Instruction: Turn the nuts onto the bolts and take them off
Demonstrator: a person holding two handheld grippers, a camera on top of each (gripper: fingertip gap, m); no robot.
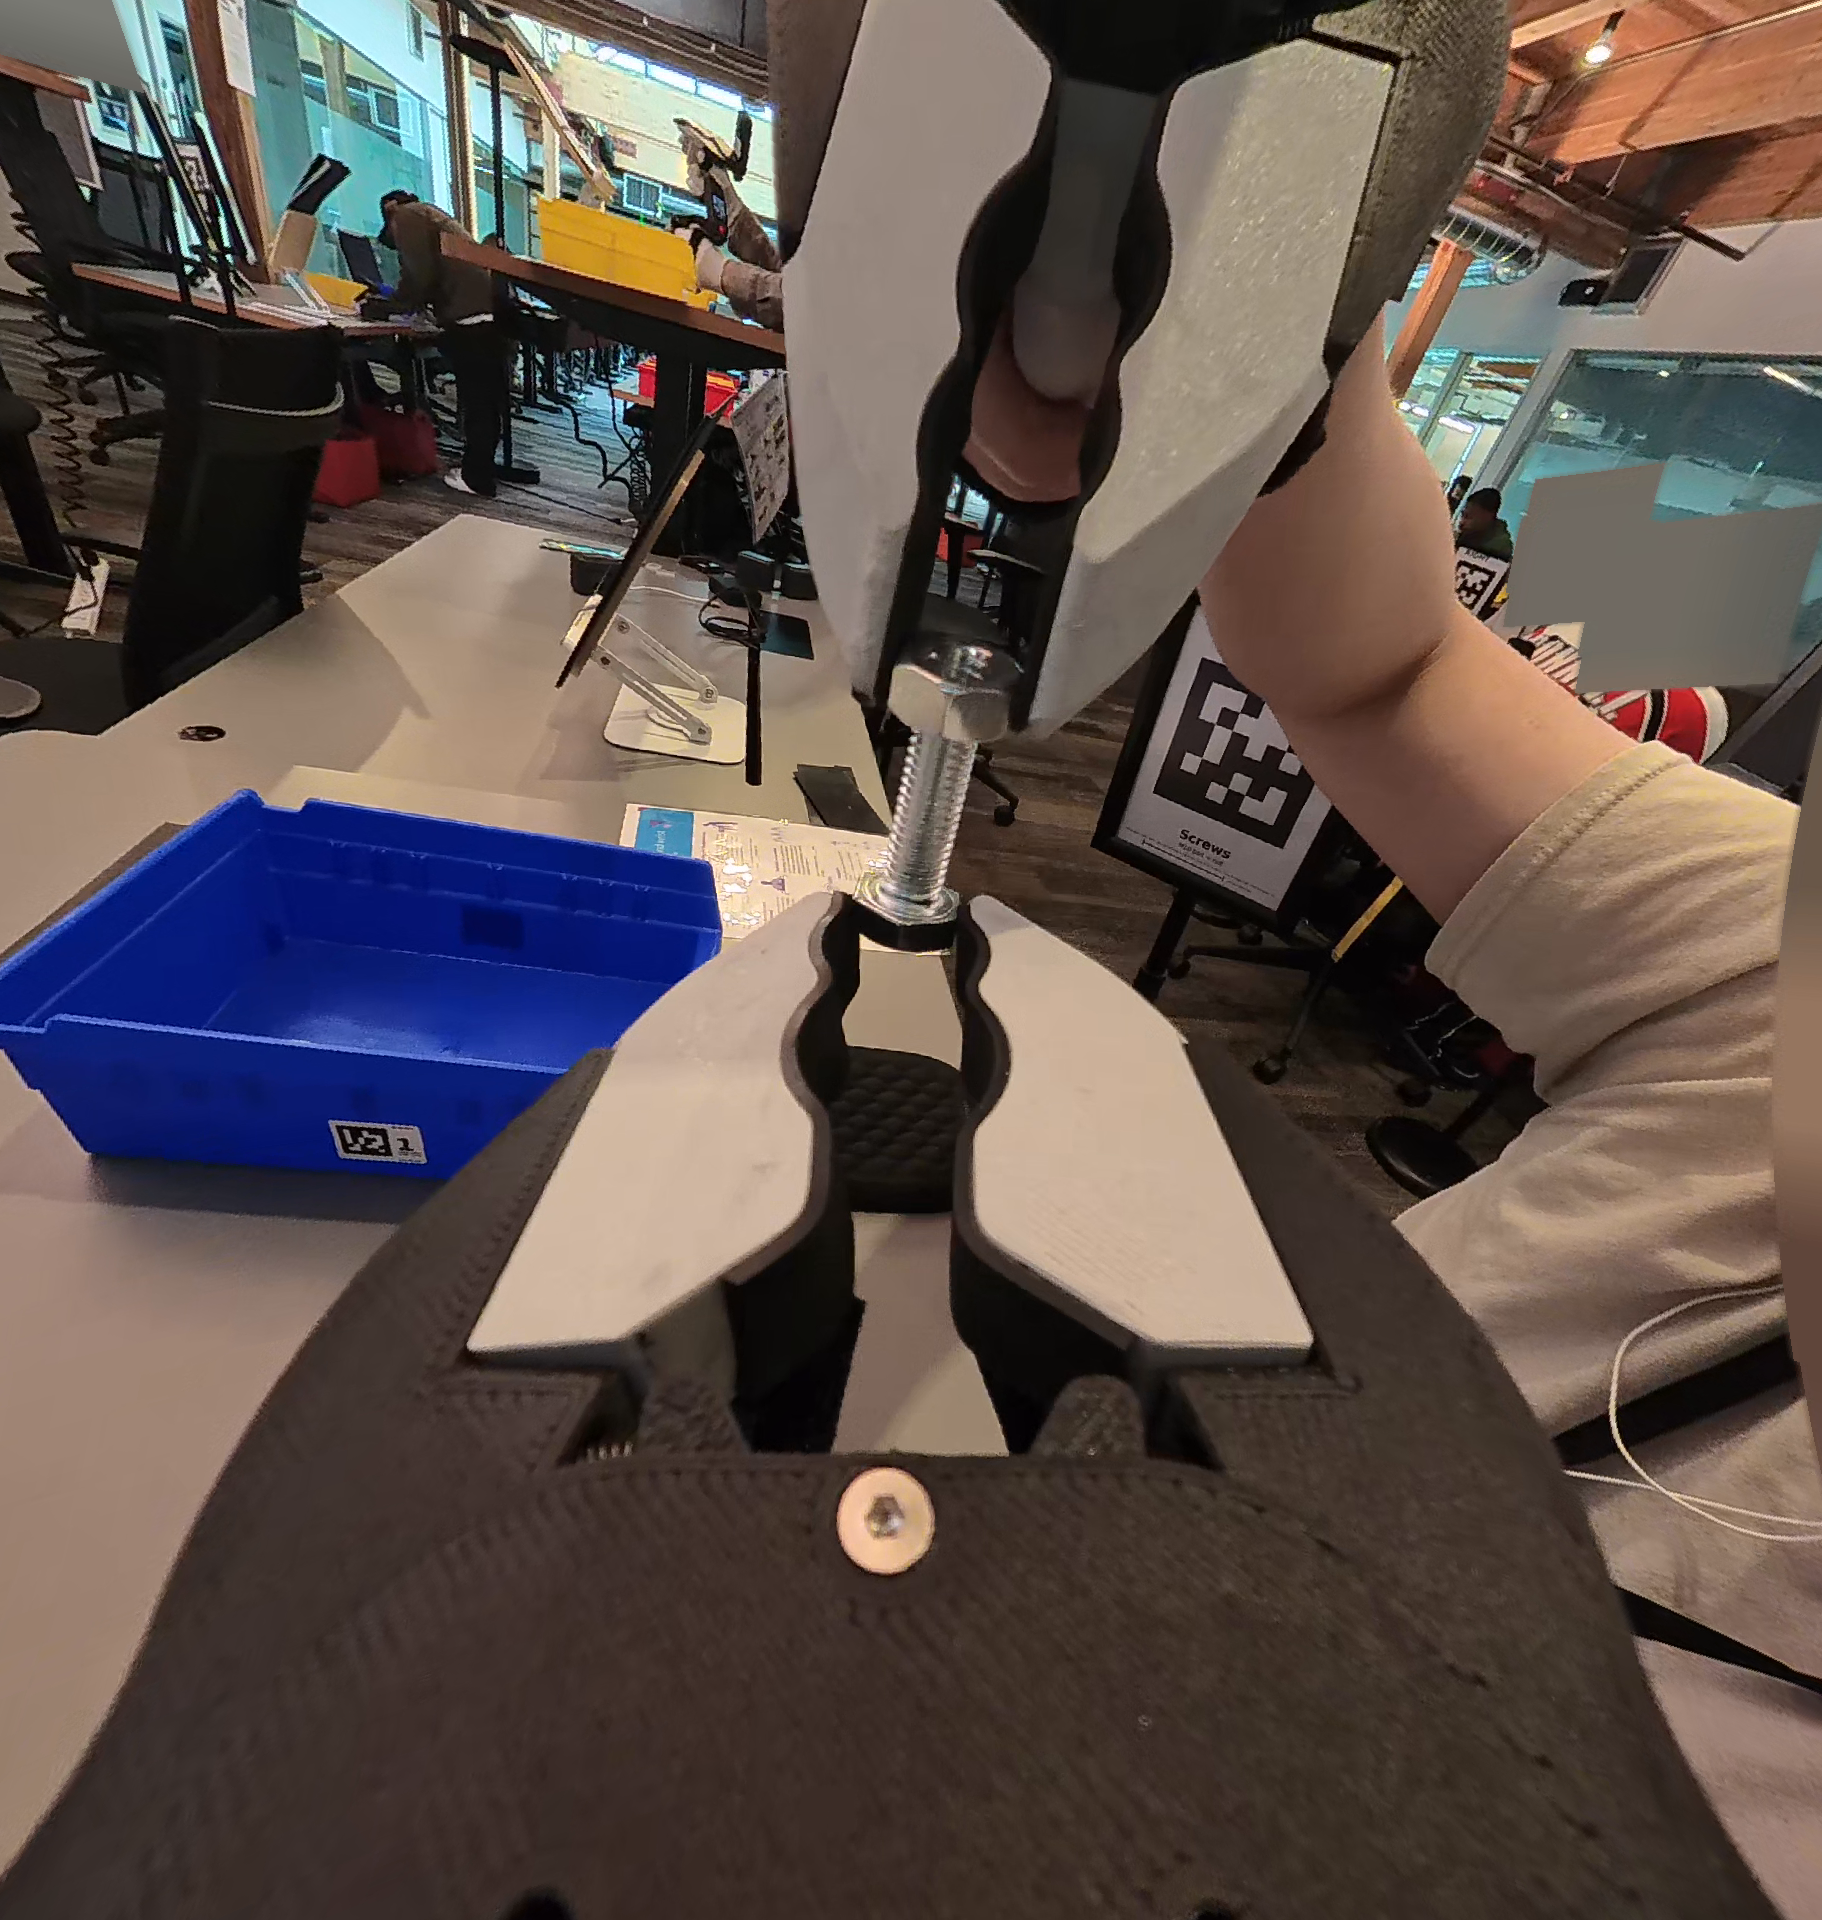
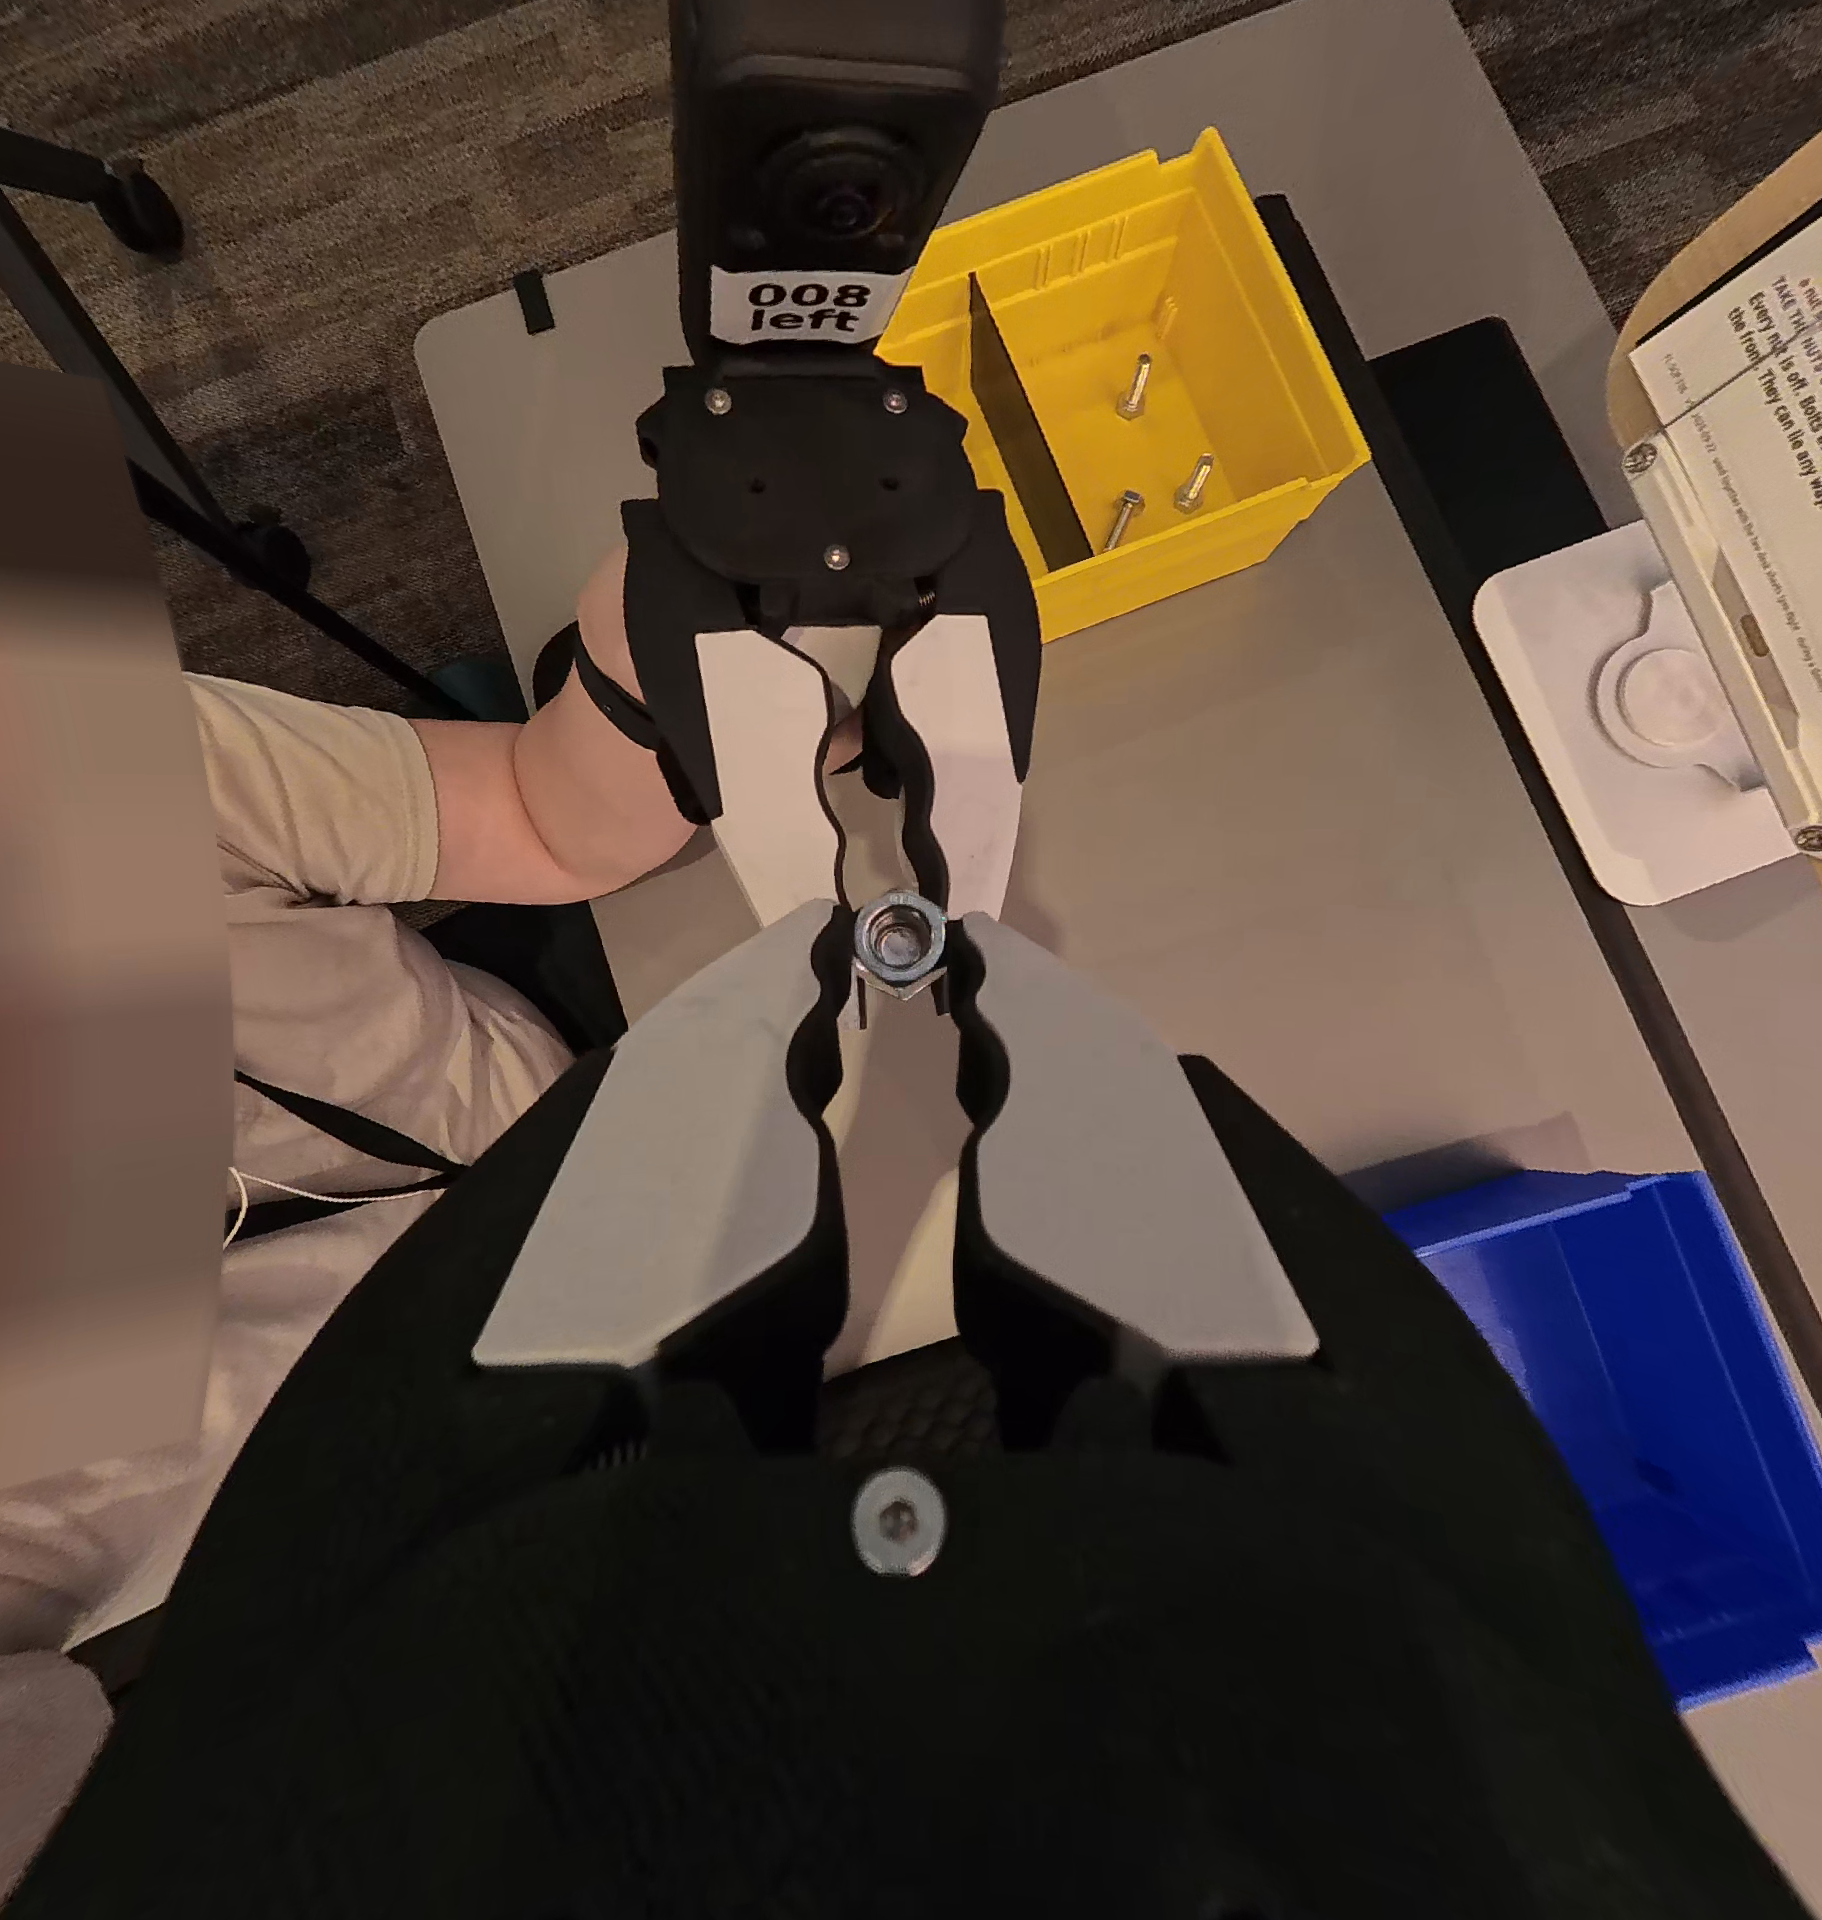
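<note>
Left wrist view: left gripper [image 1: 902, 920] pinches nut [image 1: 905, 914] at bolt [image 1: 933, 774] tip; right gripper [image 1: 948, 691] clamps bolt head. Right wrist view: looking down bolt axis w/ nut [image 2: 899, 945] below, so keep both coaxial & rotate w/o tilting to avoid cross-threading.

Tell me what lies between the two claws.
In the left wrist view, only the bolt's bare threaded shank: right claw grips its head, left claw the nut.

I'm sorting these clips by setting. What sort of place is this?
Probably an open-plan workshop or lab office: long desks with office chairs fill the room behind, under exposed wood ceiling beams, and parts bins, blue and yellow, sit on the grey table.
</note>
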